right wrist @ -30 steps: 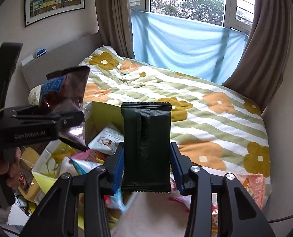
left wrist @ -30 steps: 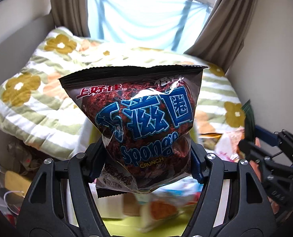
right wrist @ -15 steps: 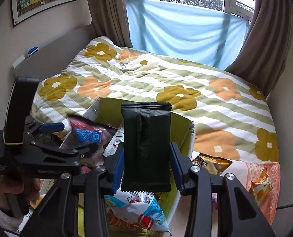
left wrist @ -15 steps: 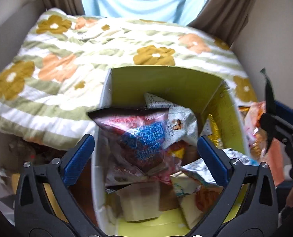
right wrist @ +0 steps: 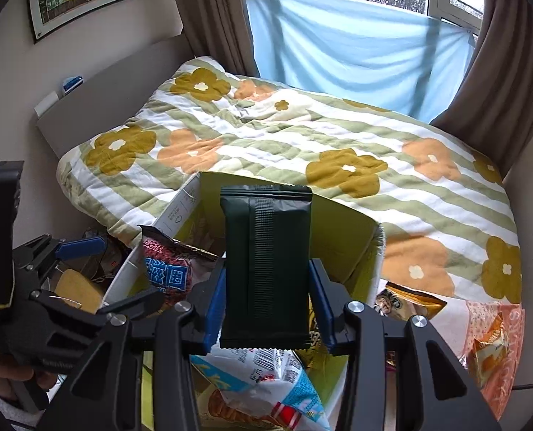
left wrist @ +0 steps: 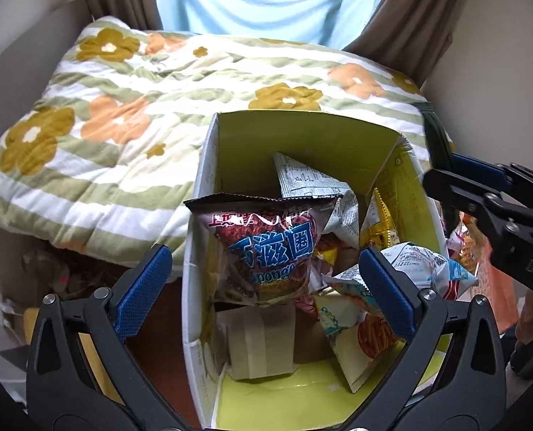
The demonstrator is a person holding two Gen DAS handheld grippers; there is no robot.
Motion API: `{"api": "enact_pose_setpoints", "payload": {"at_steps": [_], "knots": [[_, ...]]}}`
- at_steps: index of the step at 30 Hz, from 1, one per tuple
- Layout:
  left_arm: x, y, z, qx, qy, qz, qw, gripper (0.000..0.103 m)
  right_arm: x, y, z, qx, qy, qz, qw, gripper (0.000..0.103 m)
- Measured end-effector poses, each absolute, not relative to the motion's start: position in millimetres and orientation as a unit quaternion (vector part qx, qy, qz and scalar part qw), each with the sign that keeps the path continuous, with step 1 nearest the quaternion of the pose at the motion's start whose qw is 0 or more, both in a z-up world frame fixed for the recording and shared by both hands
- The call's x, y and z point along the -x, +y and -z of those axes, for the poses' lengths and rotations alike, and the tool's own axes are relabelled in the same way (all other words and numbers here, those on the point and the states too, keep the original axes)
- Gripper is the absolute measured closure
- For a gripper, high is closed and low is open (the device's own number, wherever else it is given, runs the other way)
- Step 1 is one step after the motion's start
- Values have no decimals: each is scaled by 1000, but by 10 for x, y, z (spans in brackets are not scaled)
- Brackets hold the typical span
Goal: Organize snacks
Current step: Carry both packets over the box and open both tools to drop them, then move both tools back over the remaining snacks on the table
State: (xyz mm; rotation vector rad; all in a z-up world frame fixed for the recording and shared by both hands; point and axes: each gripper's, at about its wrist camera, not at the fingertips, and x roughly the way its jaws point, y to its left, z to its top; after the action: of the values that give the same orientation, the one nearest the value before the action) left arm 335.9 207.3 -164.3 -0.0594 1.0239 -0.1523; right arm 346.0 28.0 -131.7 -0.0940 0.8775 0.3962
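A yellow-lined cardboard box stands by the bed and holds several snack bags. The dark red Sponge Crunch bag lies inside it at the left. My left gripper is open and empty above the box, its blue pads apart on either side of that bag. My right gripper is shut on a dark green snack packet, held upright over the box. The Sponge Crunch bag shows at the left of the right wrist view, beside the left gripper.
A bed with a flowered quilt lies behind the box. Loose snack bags lie on an orange cloth to the right of the box. Clutter lies on the floor to the left. Curtains and a window are behind.
My left gripper opened and let the Sponge Crunch bag drop into the box, where it now rests. My right gripper moved over the box, still holding the green packet.
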Motion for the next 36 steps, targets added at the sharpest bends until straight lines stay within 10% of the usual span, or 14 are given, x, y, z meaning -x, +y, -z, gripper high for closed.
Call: {"api": "enact_pose_setpoints", "payload": {"at_steps": [6,36], "knots": [[-3227,2102,1606,12,484,48,874,0,-3322,259,1268,33,392,-200,897,5],[-2990,836,1137,-15,443,196,874,0,-2570,-1232,743,38,360,-31,932,5]]}}
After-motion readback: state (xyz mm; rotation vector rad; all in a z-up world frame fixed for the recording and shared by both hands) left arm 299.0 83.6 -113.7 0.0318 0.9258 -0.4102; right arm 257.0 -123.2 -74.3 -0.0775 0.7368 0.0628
